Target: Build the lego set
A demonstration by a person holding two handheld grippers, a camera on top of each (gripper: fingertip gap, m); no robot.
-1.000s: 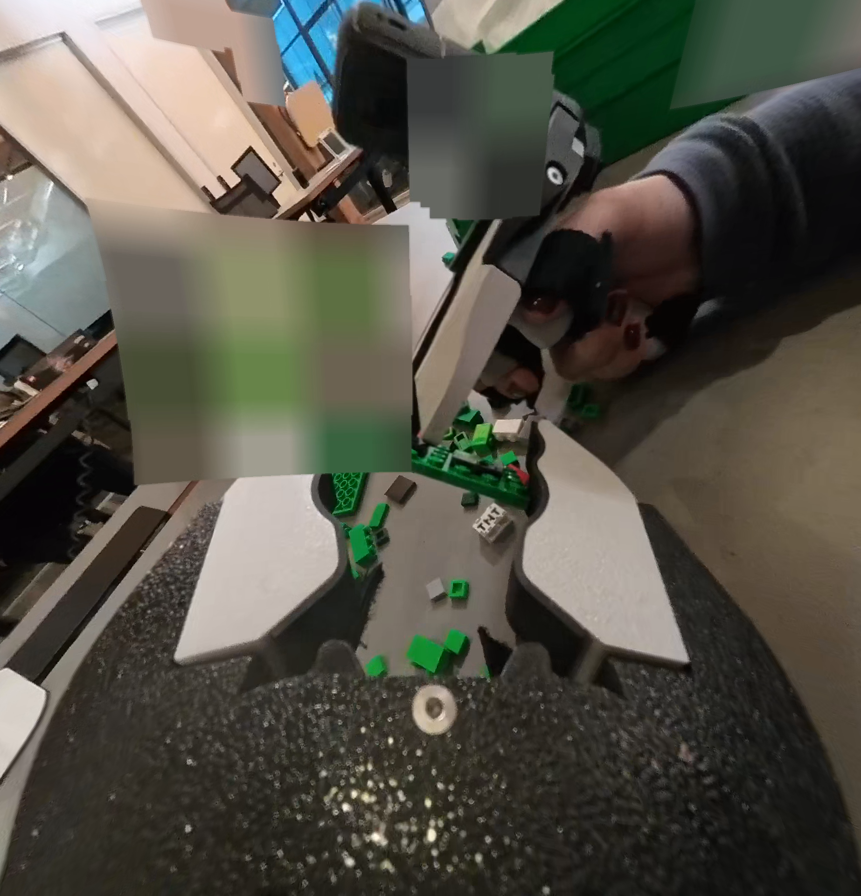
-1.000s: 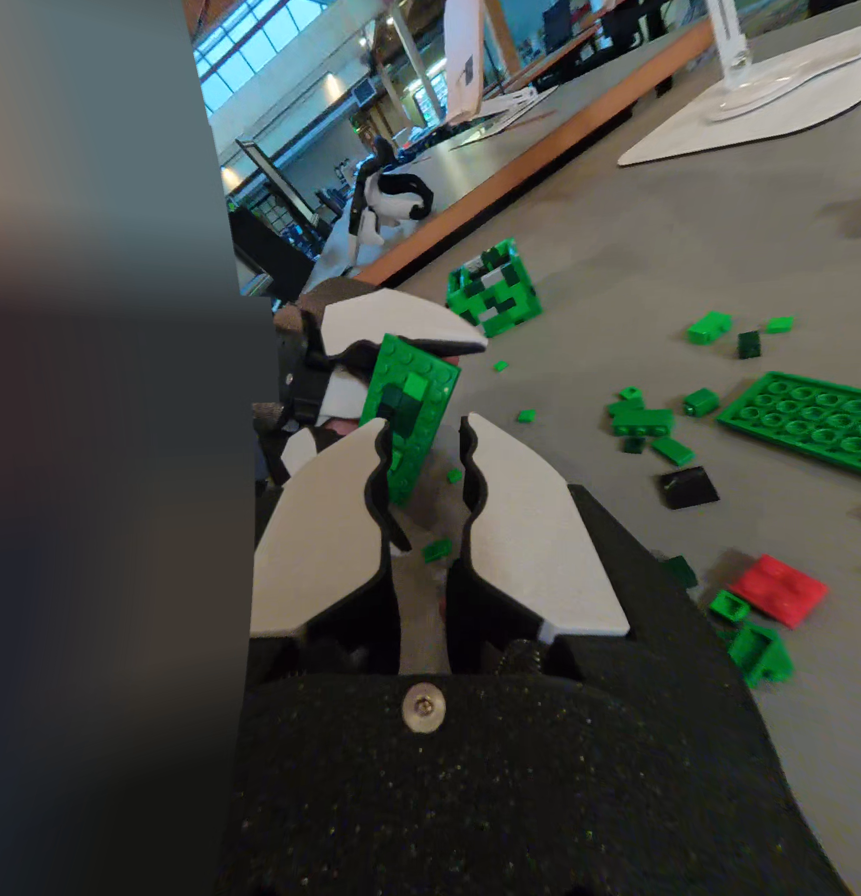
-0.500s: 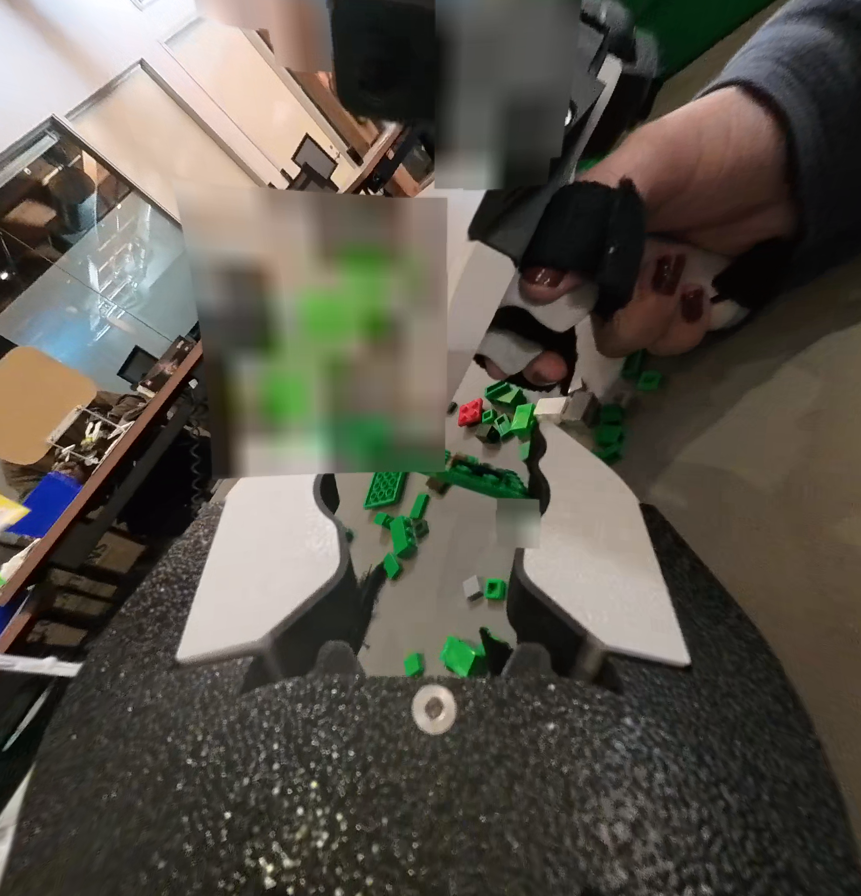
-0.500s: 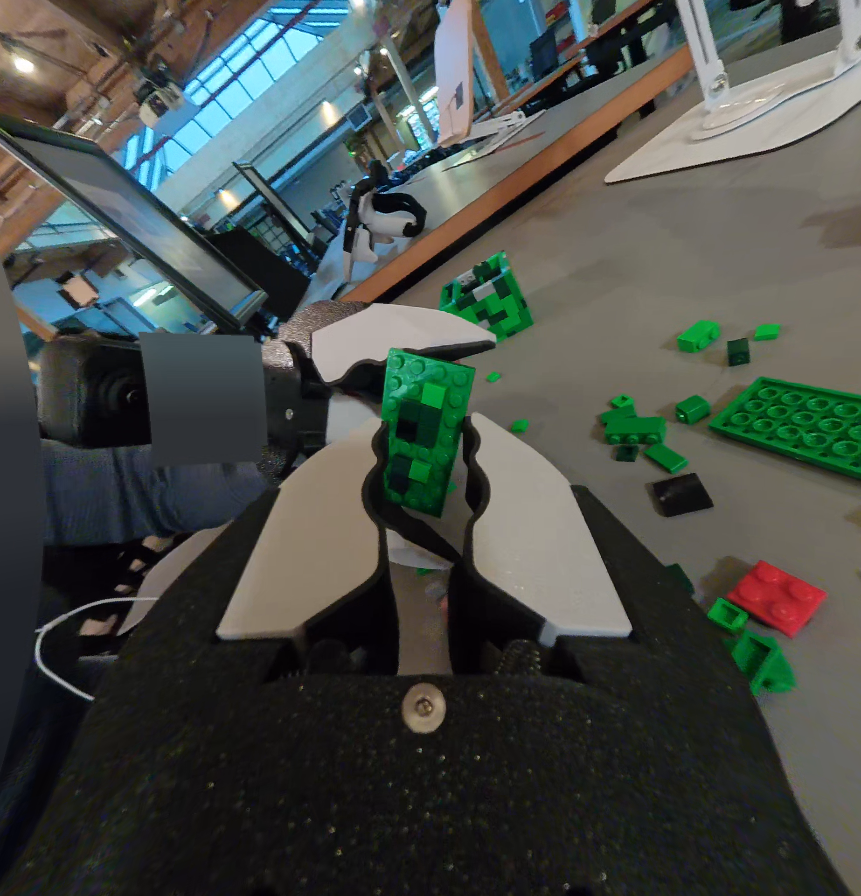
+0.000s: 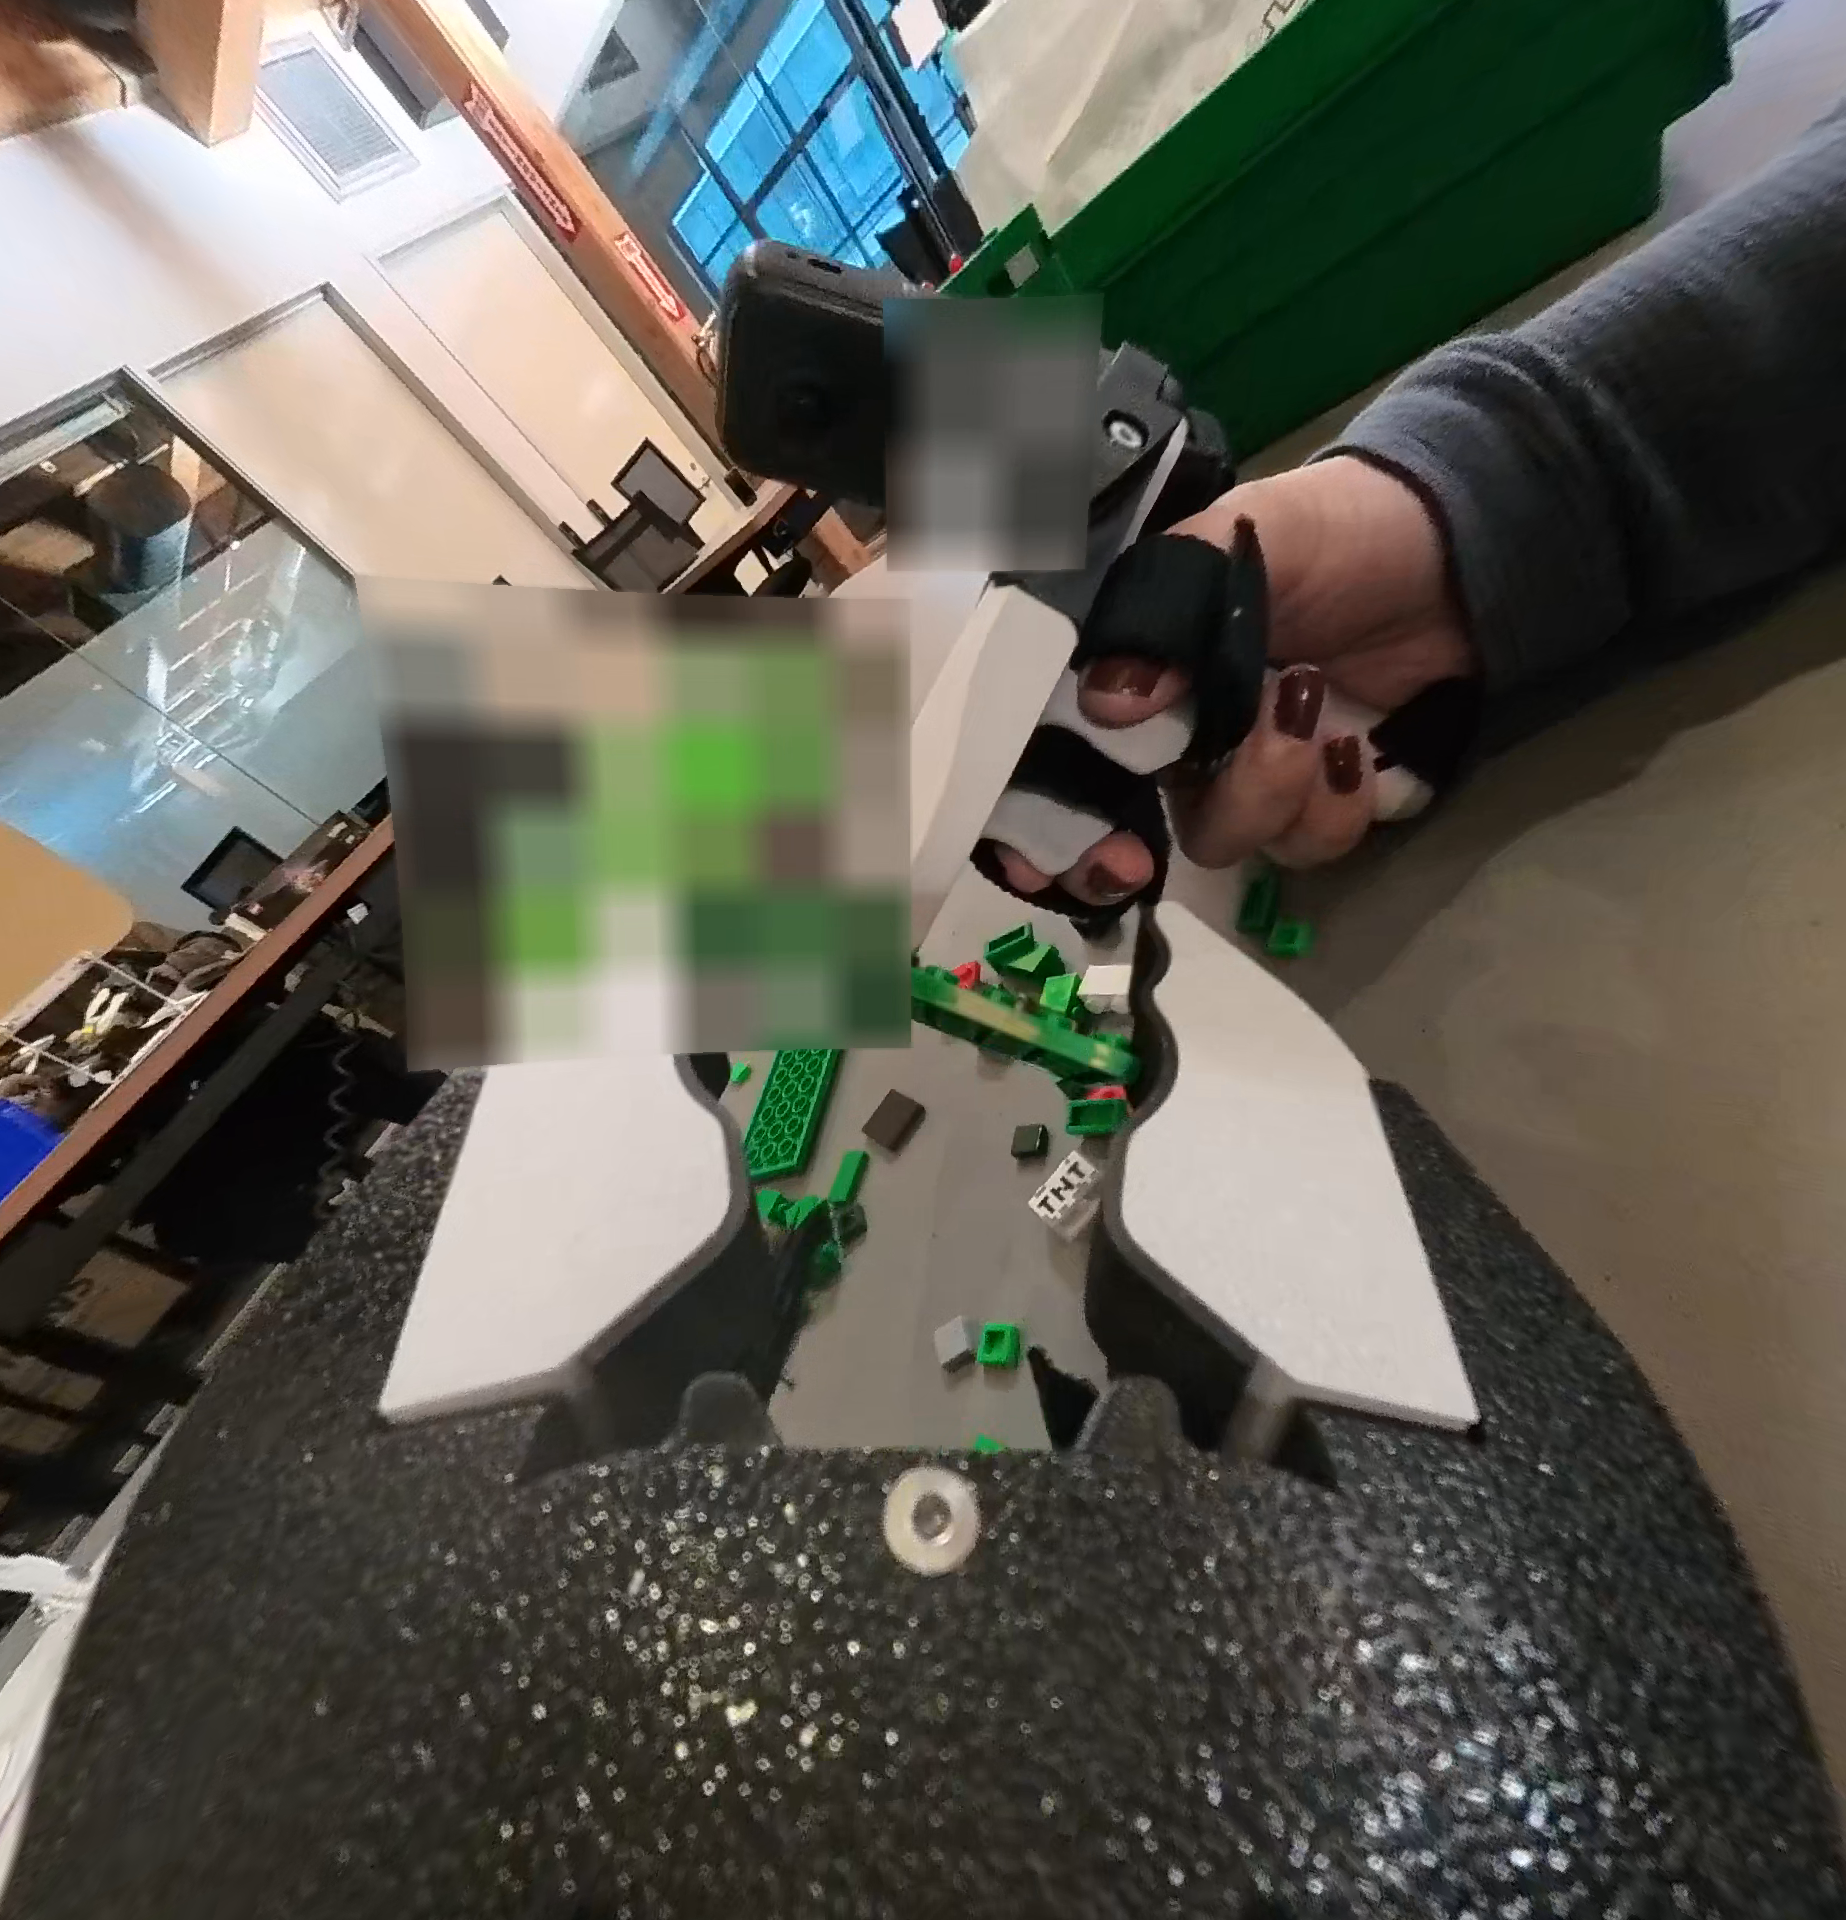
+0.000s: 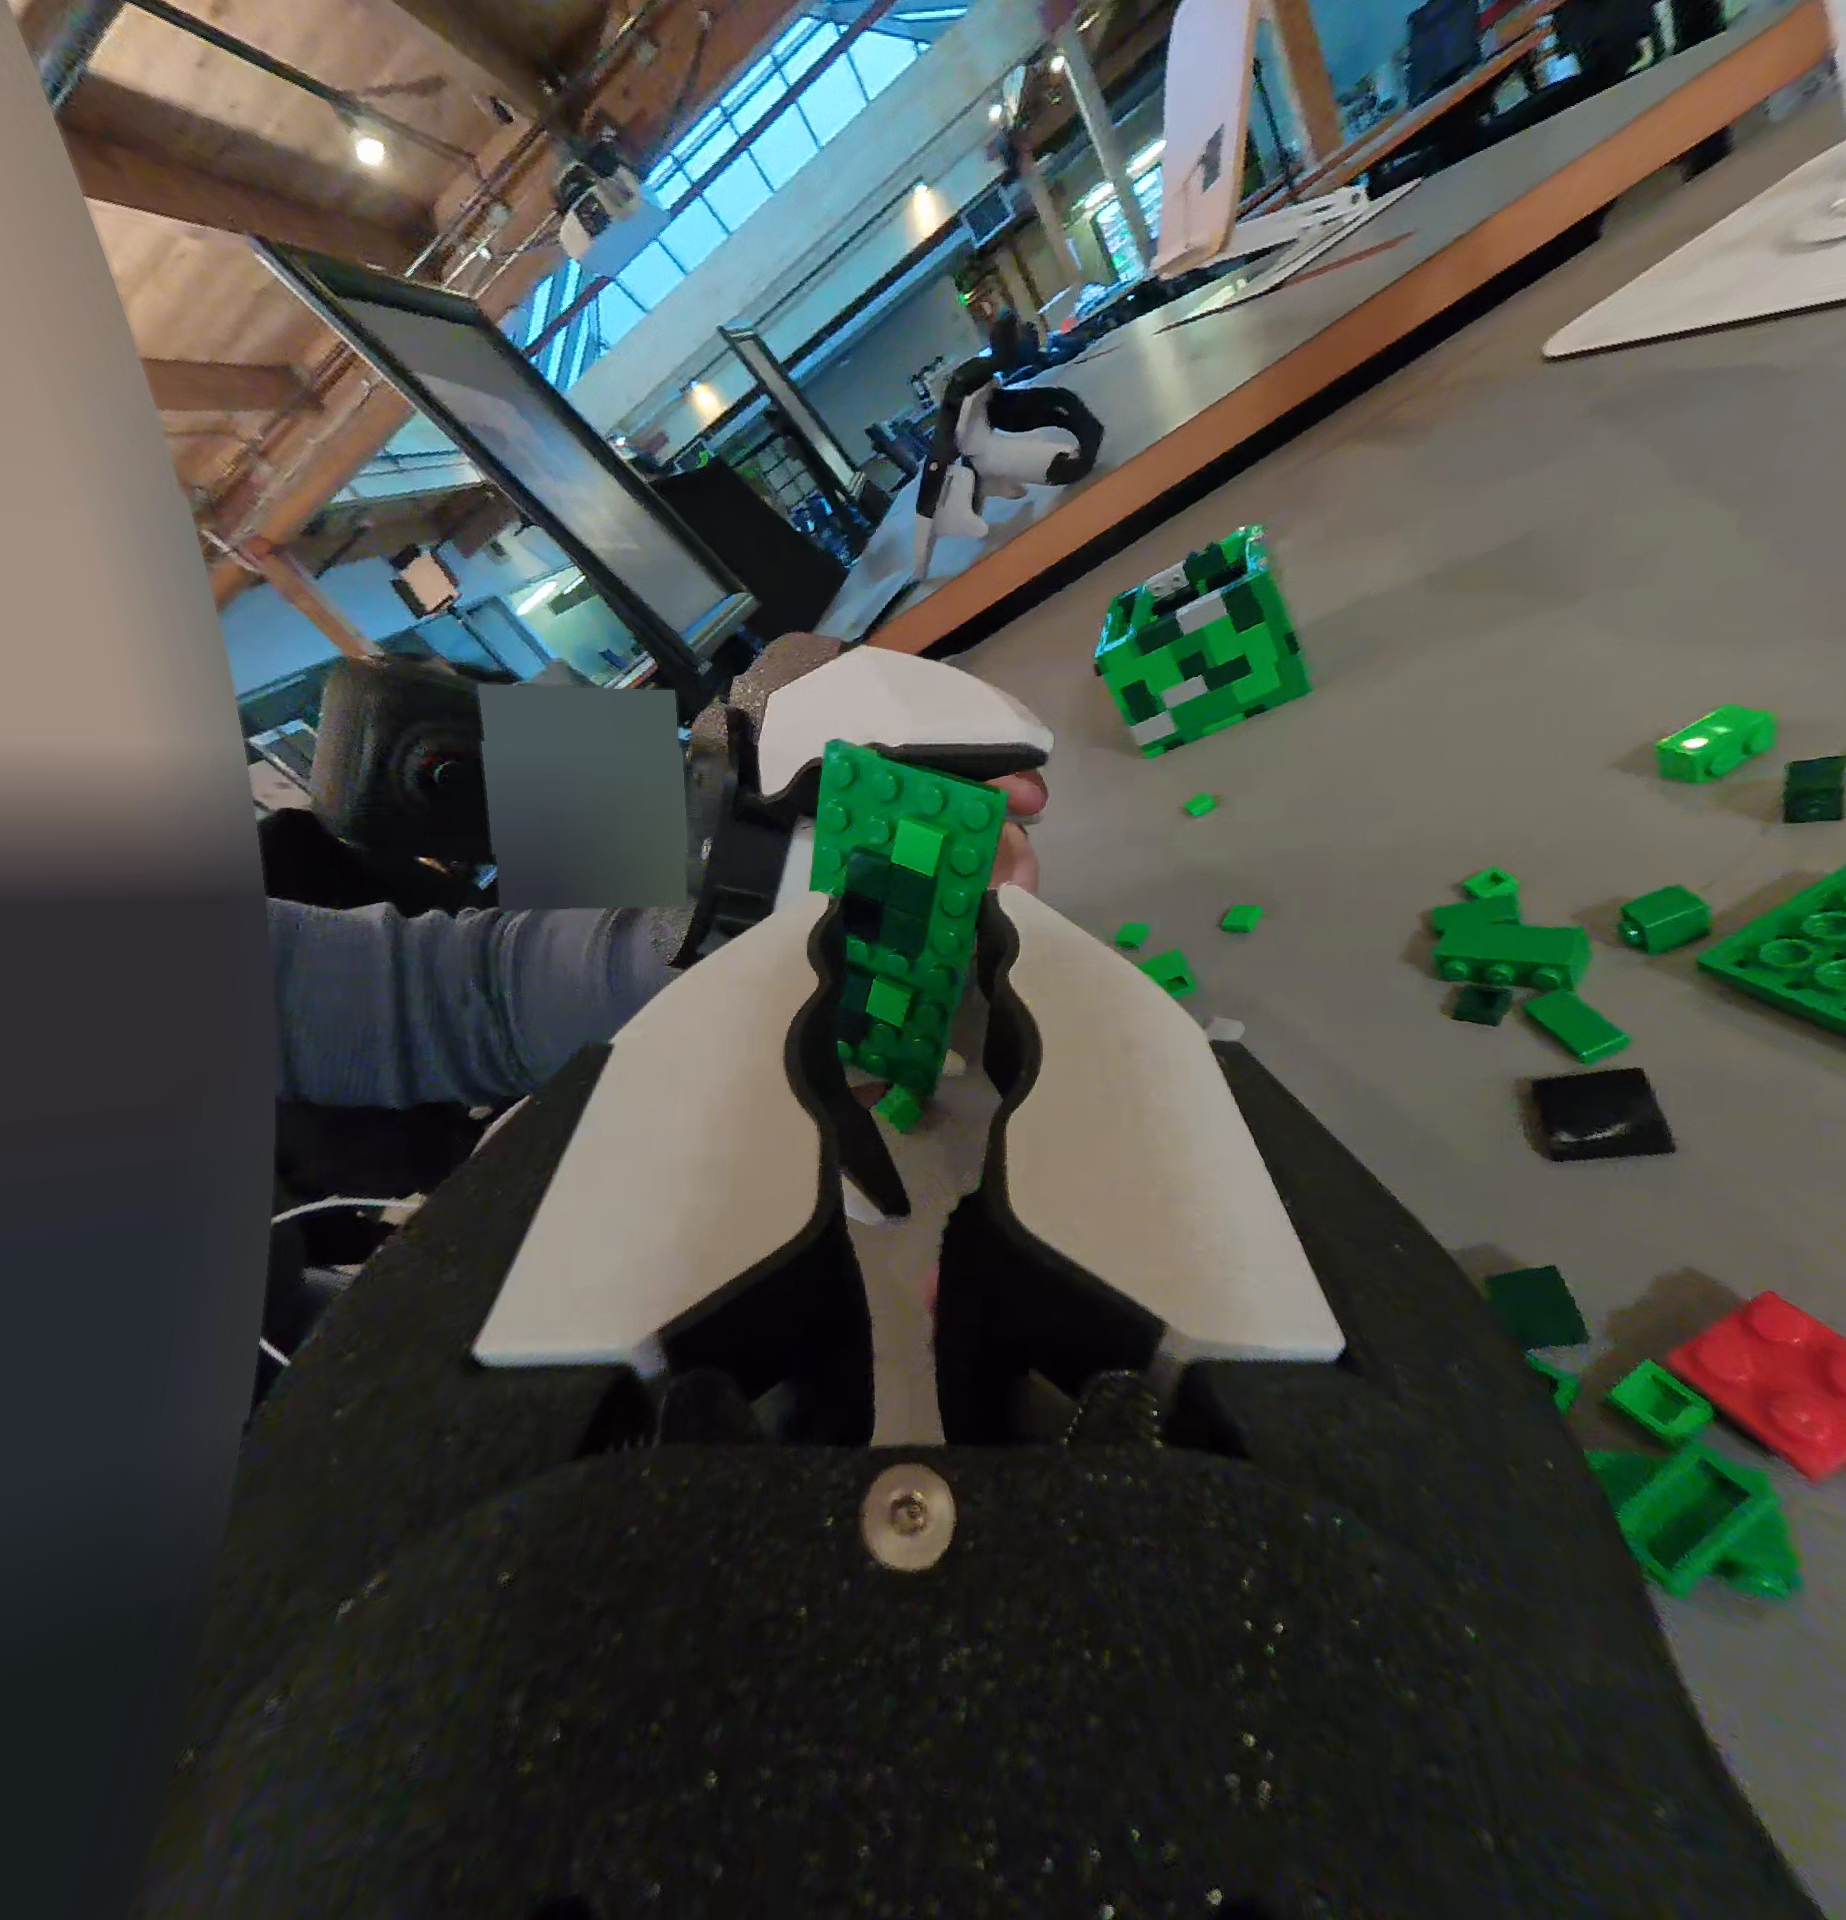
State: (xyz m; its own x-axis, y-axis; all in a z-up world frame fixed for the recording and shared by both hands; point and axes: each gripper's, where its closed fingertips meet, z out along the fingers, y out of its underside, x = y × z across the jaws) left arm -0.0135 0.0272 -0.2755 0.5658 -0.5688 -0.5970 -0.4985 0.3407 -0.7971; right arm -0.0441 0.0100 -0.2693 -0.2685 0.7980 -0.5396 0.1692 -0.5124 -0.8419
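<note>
The right tool (image 6: 903, 977) squeezes a green studded plate (image 6: 898, 914) by its edges, the left tool (image 5: 929, 1091) gapes wide, so the plate could twist and drop.

Bright even indoor light, blue daylight through high windows (image 6: 732, 135), ceiling lamps (image 6: 370, 151) glaring; soft shadows on the table (image 6: 1521, 540), fisheye bending at edges, near foreground slightly soft
</note>
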